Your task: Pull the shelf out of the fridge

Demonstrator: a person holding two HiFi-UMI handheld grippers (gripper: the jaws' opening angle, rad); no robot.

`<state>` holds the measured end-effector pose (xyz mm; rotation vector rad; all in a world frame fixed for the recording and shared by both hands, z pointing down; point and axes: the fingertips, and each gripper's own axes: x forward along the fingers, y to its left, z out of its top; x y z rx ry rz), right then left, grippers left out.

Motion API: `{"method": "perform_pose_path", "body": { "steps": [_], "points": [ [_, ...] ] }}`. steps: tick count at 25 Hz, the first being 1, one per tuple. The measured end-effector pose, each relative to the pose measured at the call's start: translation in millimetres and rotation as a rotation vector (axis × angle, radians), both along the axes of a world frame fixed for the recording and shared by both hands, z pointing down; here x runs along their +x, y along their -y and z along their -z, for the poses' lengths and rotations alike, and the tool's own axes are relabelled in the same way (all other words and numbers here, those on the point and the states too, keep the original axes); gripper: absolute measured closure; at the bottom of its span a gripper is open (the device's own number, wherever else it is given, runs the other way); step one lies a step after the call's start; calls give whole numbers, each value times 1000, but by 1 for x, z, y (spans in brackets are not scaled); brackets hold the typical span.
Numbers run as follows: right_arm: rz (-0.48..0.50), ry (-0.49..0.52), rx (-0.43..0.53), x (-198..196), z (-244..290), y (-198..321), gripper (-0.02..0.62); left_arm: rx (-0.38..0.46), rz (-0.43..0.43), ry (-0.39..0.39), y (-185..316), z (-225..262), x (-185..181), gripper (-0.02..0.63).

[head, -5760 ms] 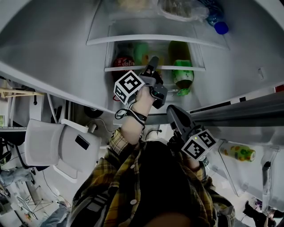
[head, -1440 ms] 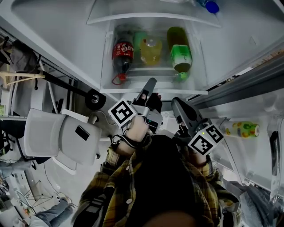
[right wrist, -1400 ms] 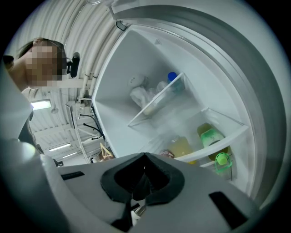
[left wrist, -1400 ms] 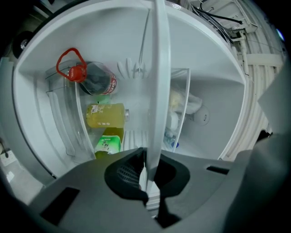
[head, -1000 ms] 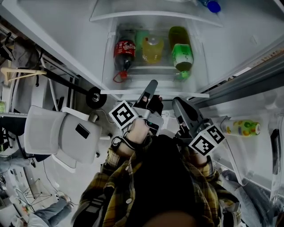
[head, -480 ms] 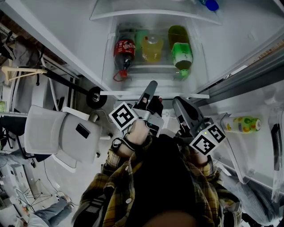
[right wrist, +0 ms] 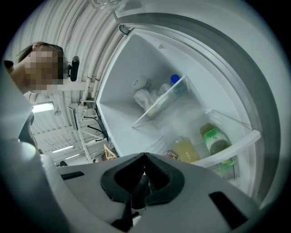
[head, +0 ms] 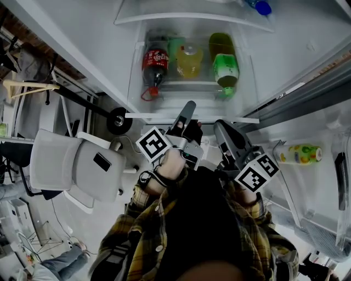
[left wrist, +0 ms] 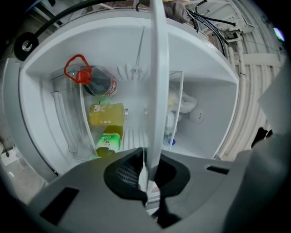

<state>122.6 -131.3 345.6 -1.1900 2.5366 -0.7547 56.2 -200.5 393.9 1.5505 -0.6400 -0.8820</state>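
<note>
The clear fridge shelf (head: 241, 118) stands drawn out from the fridge. It carries a cola bottle (head: 152, 63), a yellow bottle (head: 189, 60) and a green bottle (head: 225, 68), all lying down. My left gripper (head: 188, 105) is shut on the shelf's white front rim (left wrist: 157, 91), which runs straight between the jaws of that gripper (left wrist: 146, 175). Just right of it and below the rim, my right gripper (head: 220, 126) is shut and holds nothing. From the right gripper (right wrist: 144, 157), the shelf's rim (right wrist: 236, 145) lies ahead and apart.
A higher glass shelf (head: 164, 17) holds bags and a blue-capped bottle (head: 262, 7). The open fridge door at right has a bin with a yellow-green bottle (head: 299, 155). A white chair (head: 77, 175) stands at left, beside the fridge.
Since the oldest frame the shelf with its bottles has slid out toward me in the left gripper's hold. Over the last second almost nothing has moved.
</note>
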Motion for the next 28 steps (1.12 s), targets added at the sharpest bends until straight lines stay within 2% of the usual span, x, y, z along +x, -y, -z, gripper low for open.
{"method": "perform_pose_path", "body": {
  "steps": [28],
  "points": [
    [38, -15, -2, -4, -4, -1, 578, -7, 9, 6, 0, -1, 1, 592]
  ]
}}
